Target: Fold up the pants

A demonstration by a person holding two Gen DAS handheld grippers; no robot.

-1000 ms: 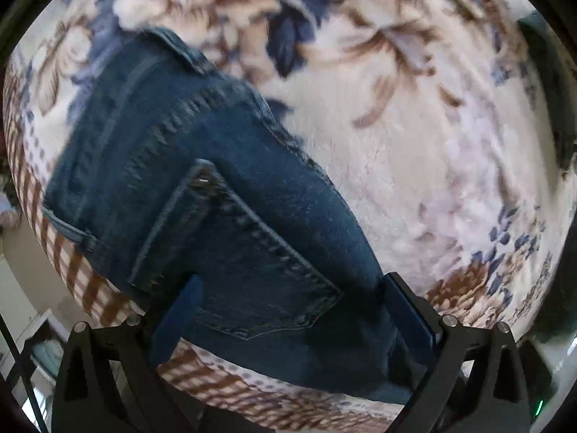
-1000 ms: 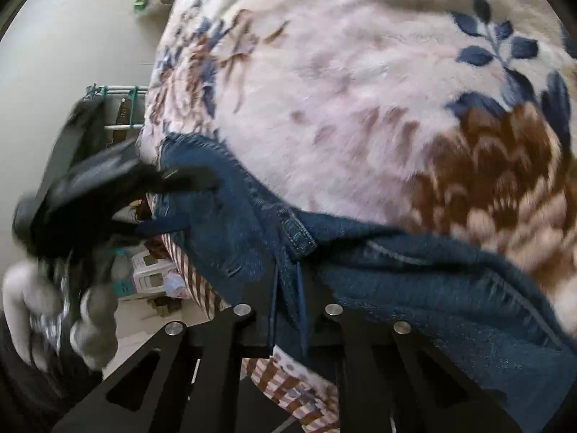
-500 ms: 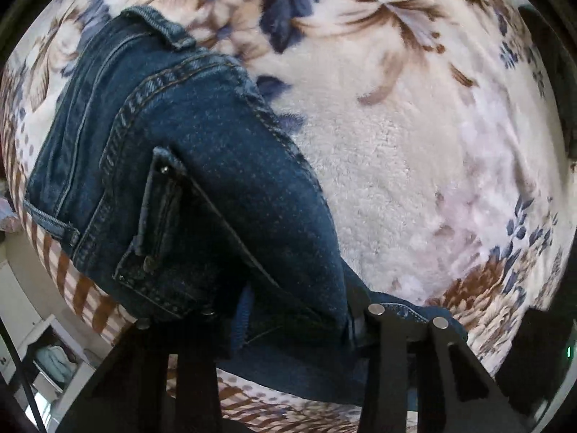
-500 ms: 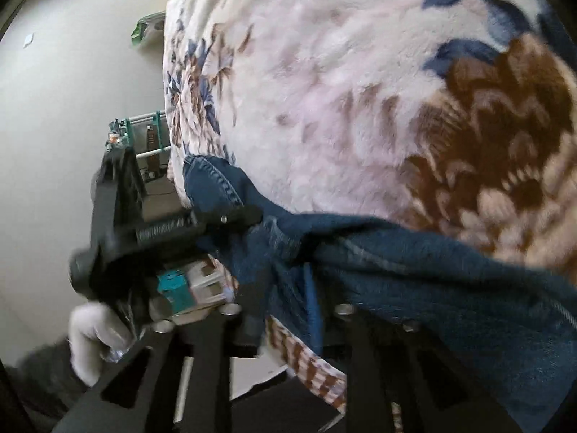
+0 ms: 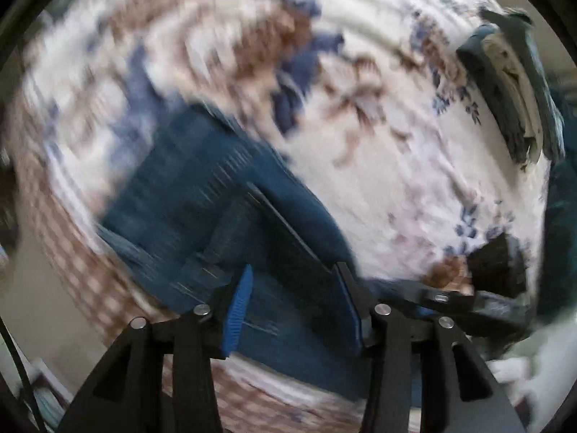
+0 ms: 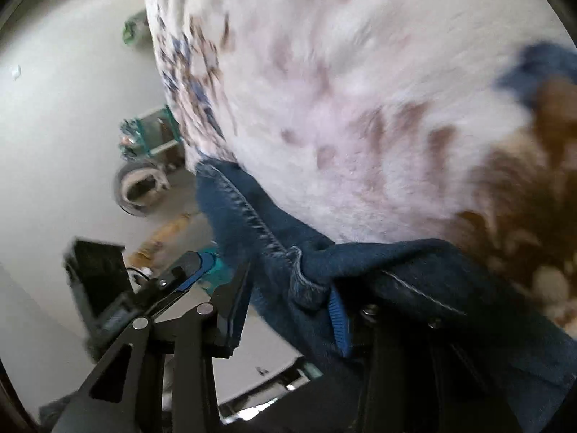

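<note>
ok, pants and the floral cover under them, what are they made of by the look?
Pants: dark blue denim, matte, judging by the pale contrast stitching along the seam and the thick folded edge. Floral cover: looks like plush fleece or a similar soft pile, cream with brown and blue flowers; its surface reads fuzzy, not woven flat. Motion blur leaves the exact fibre open.

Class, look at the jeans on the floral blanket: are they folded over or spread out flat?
Folded, at least partly. The jeans lie doubled along a lengthwise crease on the floral blanket; the picture is blurred, so the leg ends cannot be told.
</note>
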